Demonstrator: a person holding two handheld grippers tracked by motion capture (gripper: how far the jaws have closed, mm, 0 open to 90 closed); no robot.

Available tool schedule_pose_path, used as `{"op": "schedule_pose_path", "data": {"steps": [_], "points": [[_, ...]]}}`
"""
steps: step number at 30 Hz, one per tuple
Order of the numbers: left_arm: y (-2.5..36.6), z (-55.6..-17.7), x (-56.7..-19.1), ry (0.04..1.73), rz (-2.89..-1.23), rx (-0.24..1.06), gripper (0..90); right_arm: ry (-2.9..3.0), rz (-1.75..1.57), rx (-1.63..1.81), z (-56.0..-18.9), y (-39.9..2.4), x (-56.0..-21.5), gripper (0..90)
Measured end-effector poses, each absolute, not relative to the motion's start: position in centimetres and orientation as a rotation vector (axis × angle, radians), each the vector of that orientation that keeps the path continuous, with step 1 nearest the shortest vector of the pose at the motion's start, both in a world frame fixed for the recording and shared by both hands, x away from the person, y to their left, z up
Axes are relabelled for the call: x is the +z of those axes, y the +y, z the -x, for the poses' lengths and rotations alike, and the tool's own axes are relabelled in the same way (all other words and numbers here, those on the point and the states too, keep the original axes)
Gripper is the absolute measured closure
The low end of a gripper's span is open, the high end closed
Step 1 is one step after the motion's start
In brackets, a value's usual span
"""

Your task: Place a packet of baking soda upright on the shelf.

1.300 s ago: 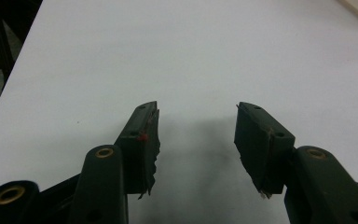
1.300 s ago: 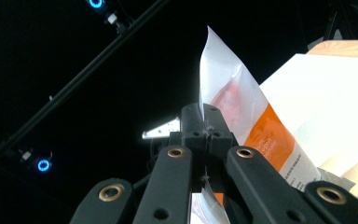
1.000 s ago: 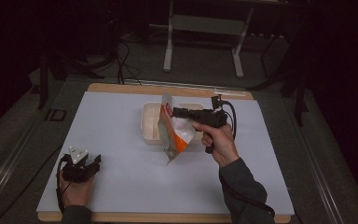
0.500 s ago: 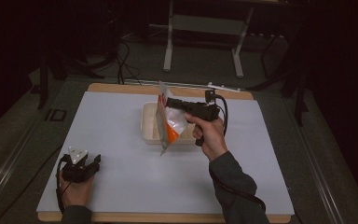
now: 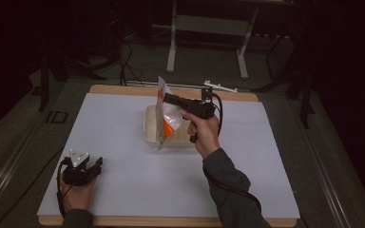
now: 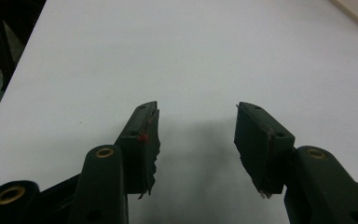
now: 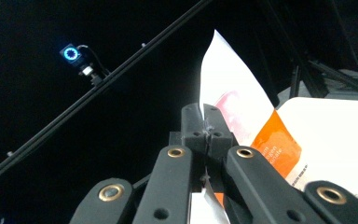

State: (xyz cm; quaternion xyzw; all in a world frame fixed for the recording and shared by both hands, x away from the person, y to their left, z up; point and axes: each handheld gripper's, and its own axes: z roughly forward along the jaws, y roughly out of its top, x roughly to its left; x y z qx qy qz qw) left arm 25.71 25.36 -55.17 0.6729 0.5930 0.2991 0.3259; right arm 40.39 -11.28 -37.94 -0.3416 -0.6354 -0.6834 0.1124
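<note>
One orange-and-white packet (image 5: 166,118) hangs pinched in the right claw (image 5: 165,98) above one tray (image 5: 151,130); the left claw (image 6: 196,135), near-left on the surface (image 5: 123,180), gapes wide.

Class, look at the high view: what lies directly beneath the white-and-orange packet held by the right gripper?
The packet, clamped in the right gripper, hangs over a shallow cream tray. The packet covers part of the tray's inside, so any contents there are unseen.

- A white table top (image 5: 123,142) with a wooden edge (image 5: 123,89) showing along its far side.
- Behind the table, a pale metal stand (image 5: 206,28) on the dark floor.
- Black cables (image 5: 126,61) trail over the floor there.
- A small camera with a glowing blue ring (image 7: 71,53), fixed on a dark slanted bar.
</note>
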Motion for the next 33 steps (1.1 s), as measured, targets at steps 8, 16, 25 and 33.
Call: {"op": "schedule_pose_path", "data": {"steps": [8, 16, 25, 33], "points": [[25.4, -25.7, -55.2, 1.554, -1.756, 0.785, 49.4, -1.891, 1.018, -2.058, -41.3, -10.3, -38.4, 90.0], [25.4, -25.7, -55.1, 1.554, -1.753, 0.780, 49.4, -1.937, 1.024, -2.124, -42.2, -9.9, -39.0, 90.0], [25.5, -25.7, -55.2, 1.555, -1.747, 0.778, 49.4, -2.032, 1.028, -2.144, -42.4, -8.9, -40.1, 90.0], [25.4, -25.7, -55.2, 1.554, -1.750, 0.780, 49.4, -2.015, 1.064, -2.142, -41.7, -8.7, -40.9, 90.0]]}}
